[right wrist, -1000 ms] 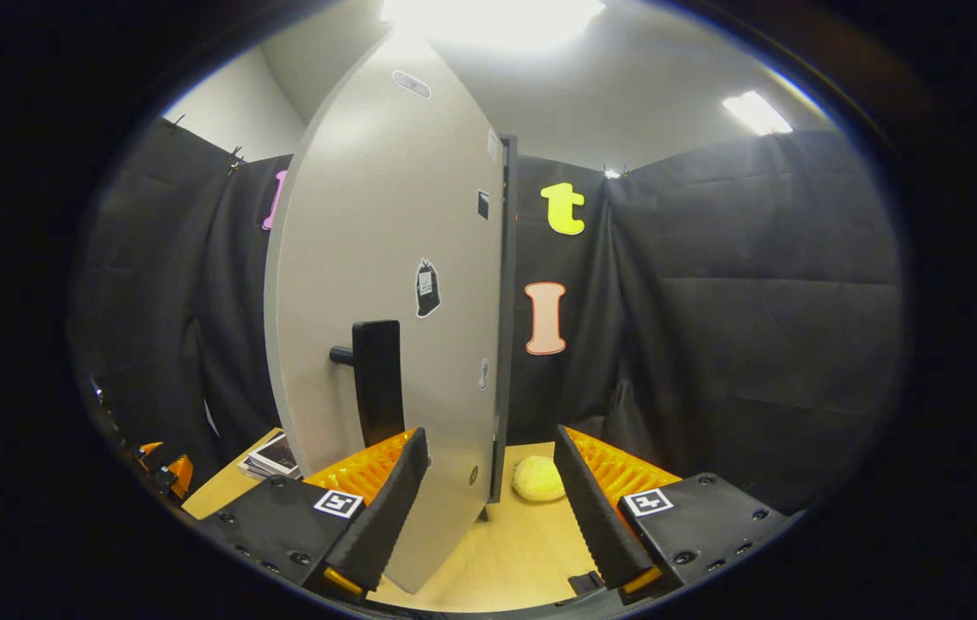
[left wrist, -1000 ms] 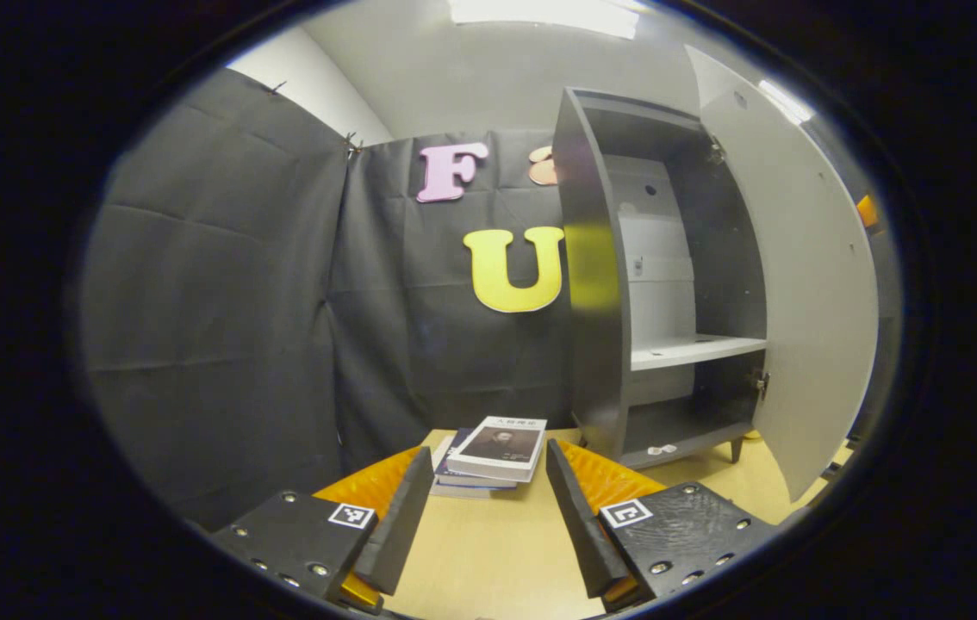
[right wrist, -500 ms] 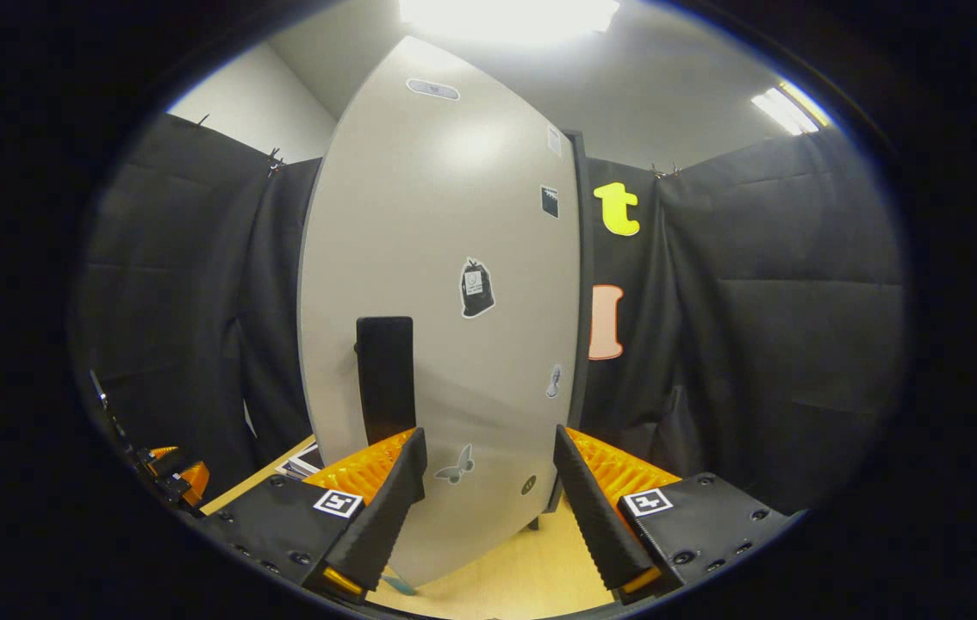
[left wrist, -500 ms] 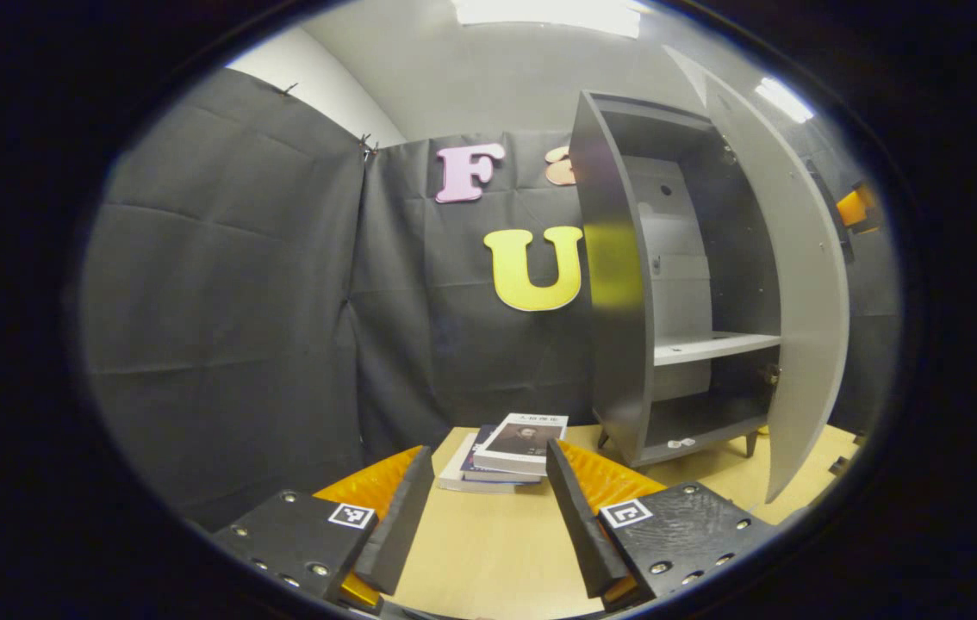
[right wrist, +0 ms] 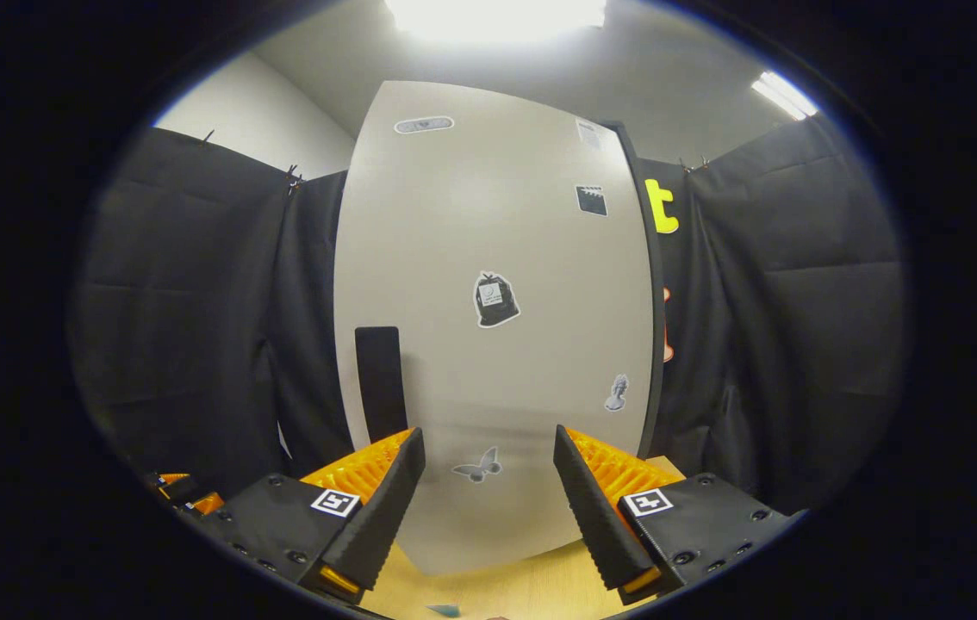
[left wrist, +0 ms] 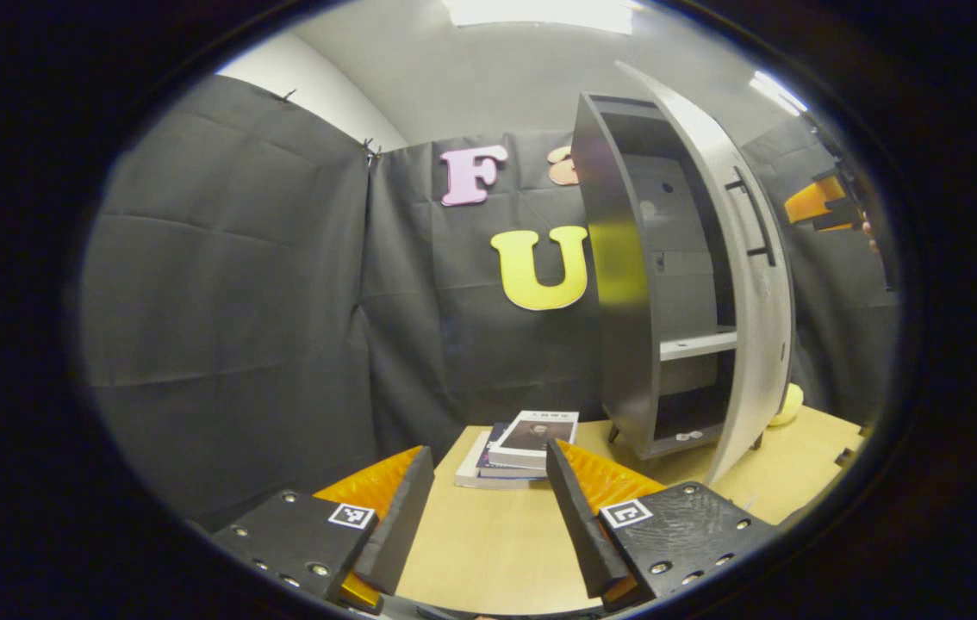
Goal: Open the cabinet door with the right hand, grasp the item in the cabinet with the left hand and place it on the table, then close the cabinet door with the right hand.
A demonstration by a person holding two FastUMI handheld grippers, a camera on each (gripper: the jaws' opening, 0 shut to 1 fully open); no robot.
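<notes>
In the left gripper view we see our left gripper spread wide and holding nothing above the table. The stacked books lie left of the cabinet, whose door stands ajar (handle outward).

In the right gripper view our right gripper gapes, unladen, facing the door, beside its handle.

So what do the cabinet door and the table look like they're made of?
Cabinet door: looks like painted or laminated board, smooth matte light grey with a soft sheen from the ceiling light and stickers lying flat on it. Table: pale wood-look top, likely laminate or veneer; no grain can be made out.
</notes>
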